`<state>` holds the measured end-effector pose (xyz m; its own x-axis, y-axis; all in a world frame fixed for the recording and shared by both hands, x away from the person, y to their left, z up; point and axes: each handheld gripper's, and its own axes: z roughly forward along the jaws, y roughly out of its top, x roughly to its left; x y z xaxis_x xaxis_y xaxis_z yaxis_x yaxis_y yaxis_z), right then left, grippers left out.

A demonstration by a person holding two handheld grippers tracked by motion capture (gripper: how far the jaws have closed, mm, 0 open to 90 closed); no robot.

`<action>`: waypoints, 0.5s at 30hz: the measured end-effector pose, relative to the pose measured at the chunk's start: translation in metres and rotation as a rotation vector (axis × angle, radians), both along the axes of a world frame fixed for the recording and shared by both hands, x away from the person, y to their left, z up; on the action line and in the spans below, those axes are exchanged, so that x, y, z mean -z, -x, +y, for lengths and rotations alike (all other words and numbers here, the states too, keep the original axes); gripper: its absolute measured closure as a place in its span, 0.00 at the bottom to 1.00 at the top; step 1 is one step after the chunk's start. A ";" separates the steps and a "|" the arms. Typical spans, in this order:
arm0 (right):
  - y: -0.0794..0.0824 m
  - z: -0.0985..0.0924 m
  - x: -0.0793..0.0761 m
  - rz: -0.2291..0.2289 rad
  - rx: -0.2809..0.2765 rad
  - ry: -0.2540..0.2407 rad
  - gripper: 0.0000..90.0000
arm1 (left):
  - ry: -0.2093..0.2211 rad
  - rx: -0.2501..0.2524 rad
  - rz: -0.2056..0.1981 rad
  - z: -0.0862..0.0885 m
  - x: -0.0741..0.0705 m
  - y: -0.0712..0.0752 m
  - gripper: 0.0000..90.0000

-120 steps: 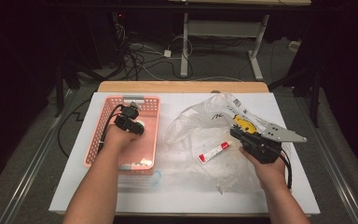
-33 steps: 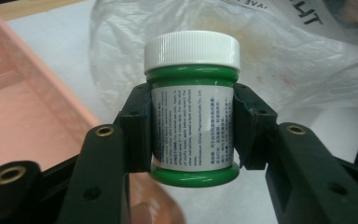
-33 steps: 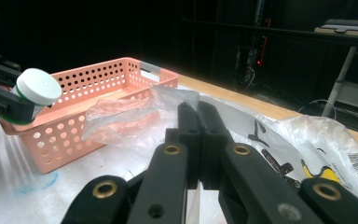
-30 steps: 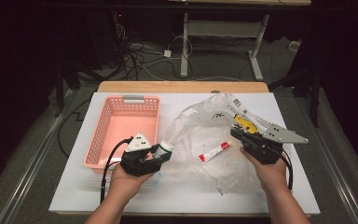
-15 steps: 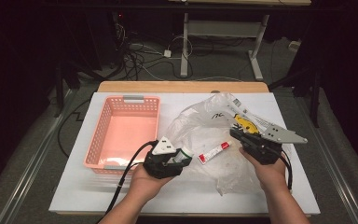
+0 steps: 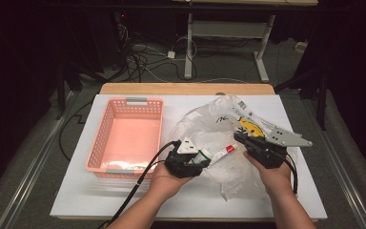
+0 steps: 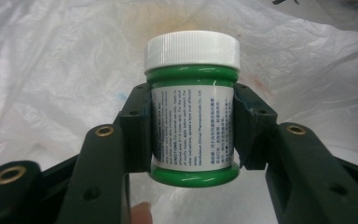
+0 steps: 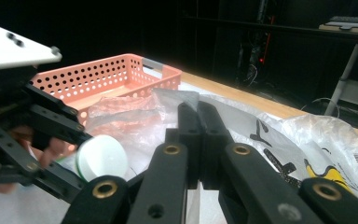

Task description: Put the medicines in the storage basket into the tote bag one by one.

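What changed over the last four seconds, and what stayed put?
The left gripper came out of the pink basket carrying a green jar with a white cap, and moved right to the plastic bag. The right gripper kept its jaws shut on the bag; the red-capped tube stayed put.

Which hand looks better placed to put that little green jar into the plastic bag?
The left. Its hand-held gripper already clamps the jar, cap toward the plastic bag. The right hand-held gripper is shut on the bag's plastic, apparently holding it.
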<state>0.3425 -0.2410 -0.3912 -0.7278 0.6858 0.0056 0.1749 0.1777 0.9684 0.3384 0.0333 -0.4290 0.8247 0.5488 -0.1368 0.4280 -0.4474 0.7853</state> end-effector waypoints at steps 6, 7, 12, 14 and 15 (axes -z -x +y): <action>0.000 0.000 -0.001 -0.005 -0.001 -0.005 1.00 | 0.004 -0.002 0.010 -0.011 0.009 -0.009 0.60; 0.000 0.000 -0.001 -0.004 -0.001 -0.006 1.00 | 0.002 -0.001 0.012 -0.014 0.011 -0.011 0.60; -0.001 0.000 -0.001 0.000 -0.003 -0.009 1.00 | 0.000 0.003 0.020 -0.026 0.019 -0.017 0.60; -0.001 0.000 -0.001 -0.001 -0.003 -0.010 1.00 | -0.007 0.009 0.022 -0.031 0.021 -0.019 0.60; -0.001 0.000 -0.001 -0.001 -0.003 -0.010 1.00 | -0.008 0.008 0.021 -0.035 0.022 -0.020 0.60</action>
